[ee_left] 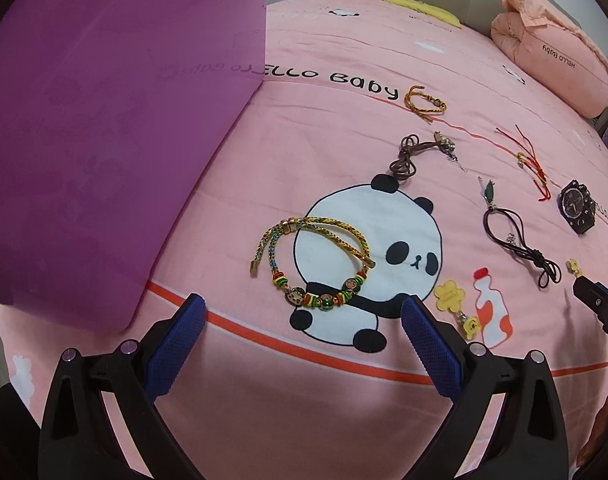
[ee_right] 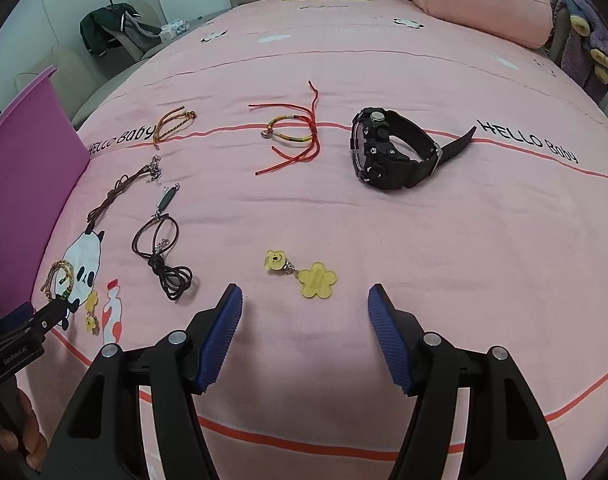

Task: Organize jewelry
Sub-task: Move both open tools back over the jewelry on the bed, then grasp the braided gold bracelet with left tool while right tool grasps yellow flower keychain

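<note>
Both grippers are hovering with jaws spread, holding nothing: the left gripper (ee_left: 304, 320) is lining up on the beaded bracelet (ee_left: 315, 264) at twelve o'clock, the right gripper (ee_right: 304, 316) on the yellow flower charm (ee_right: 304, 272).

black grippers (ee_right: 304, 300) — blue ribbed pads (ee_right: 220, 336), silver screws.

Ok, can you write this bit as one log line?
left gripper: open, over beaded bracelet | right gripper: open, near yellow charm | nothing held

Soft even light, fisheye-warped edges
</note>
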Available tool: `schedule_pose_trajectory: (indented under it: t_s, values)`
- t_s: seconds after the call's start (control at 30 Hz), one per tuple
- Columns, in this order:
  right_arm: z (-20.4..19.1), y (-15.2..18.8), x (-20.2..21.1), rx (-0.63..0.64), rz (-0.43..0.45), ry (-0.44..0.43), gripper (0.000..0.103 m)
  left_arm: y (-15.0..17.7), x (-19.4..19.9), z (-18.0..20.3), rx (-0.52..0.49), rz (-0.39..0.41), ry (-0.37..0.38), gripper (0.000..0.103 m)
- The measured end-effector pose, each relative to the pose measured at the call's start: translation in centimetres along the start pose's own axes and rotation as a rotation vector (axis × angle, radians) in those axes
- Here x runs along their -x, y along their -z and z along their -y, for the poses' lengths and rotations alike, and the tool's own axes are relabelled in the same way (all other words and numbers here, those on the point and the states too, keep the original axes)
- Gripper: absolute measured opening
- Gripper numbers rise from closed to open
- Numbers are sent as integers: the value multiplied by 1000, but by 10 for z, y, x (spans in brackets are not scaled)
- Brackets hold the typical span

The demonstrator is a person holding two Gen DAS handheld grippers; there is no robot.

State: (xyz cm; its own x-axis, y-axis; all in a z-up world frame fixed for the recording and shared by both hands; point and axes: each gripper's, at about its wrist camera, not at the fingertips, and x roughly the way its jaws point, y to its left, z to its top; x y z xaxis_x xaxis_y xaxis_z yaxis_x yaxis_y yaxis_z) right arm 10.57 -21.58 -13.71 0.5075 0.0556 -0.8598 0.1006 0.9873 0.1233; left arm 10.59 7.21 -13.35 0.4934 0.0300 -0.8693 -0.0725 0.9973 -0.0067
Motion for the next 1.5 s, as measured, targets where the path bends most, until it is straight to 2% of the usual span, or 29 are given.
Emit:
schedule_pose_trajectory:
  t_s: [0.57, 0.9, 1.0, 1.07, 1.1, 1.17, 1.2, 1.23, 1.27, 1.3, 1.33, 1.37, 1.5]
  values:
    - [-7, -7, -19, 49, 13, 44, 63, -14, -21, 7, 2, 24, -37, 96]
    - [-16, -6, -29, 108, 13, 86, 62, -17, -31, 6, 20, 49, -31, 95]
    - [-18, -4, -30, 115, 14, 87, 58, -15, -29, 6, 19, 59, -32, 83]
    - [-21, -4, -29, 124, 15, 86, 53, -14, -26, 6, 19, 60, -34, 69]
    - [-21, -3, -29, 129, 16, 86, 49, -14, -25, 6, 16, 59, -35, 66]
    - [-25, -2, -28, 141, 17, 81, 40, -13, -23, 8, 7, 59, -35, 51]
    - [-27, -2, -27, 145, 18, 79, 33, -12, -22, 9, 1, 59, -37, 47]
    - [-28, -3, -26, 149, 18, 78, 28, -11, -21, 11, -9, 60, -37, 38]
    - [-29, -3, -26, 151, 17, 81, 28, -10, -20, 13, -18, 61, -36, 28]
    - [-30, -3, -25, 150, 18, 81, 28, -9, -19, 14, -23, 58, -30, 23]
    - [-29, -3, -24, 146, 19, 74, 28, -8, -17, 15, -25, 53, -16, 11]
    - [-27, -3, -22, 135, 18, 63, 28, -7, -15, 14, -21, 45, 7, 7]
    - [-22, 0, -12, 95, 19, 25, 28, -2, -8, 9, 5, 12, 76, 7]
